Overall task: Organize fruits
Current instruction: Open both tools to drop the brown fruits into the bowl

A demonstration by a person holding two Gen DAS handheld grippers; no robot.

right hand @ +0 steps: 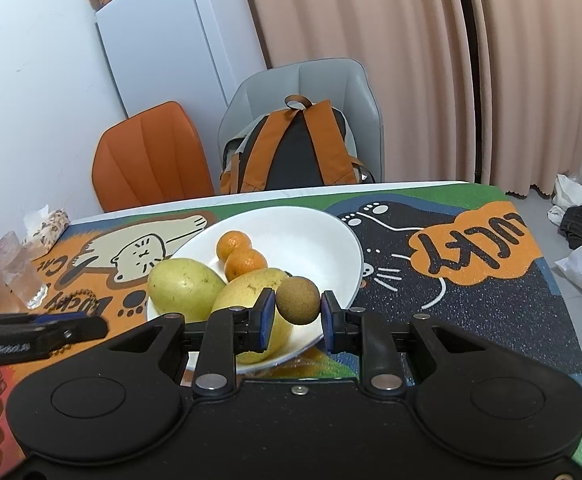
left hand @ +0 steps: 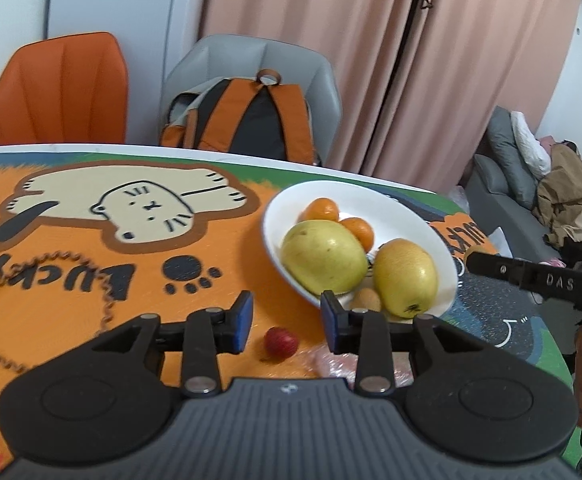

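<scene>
A small brown fruit (right hand: 298, 300) is clamped between the pads of the right gripper (right hand: 295, 316), held just above the near rim of the white bowl (right hand: 331, 236). The left gripper (left hand: 287, 320) is seen with jaws parted and nothing between them, poised over a red fruit (left hand: 281, 343) lying on the desk (left hand: 71, 300) beside crinkled plastic wrap (left hand: 331, 360).

In the bowl, two yellow-green mangoes (right hand: 185, 286) are crowded at the near side, with two tangerines (right hand: 239, 254) behind them. Little room is left there: if the brown fruit is released at the rim, it is judged likely to roll off a mango and out onto the desk.

The red fruit is shown only in the left wrist view; drinking glasses (right hand: 15, 272) at the desk's far left are shown only in the right. Beyond, a backpack (left hand: 251, 120) is propped on a grey chair (left hand: 251, 60).
</scene>
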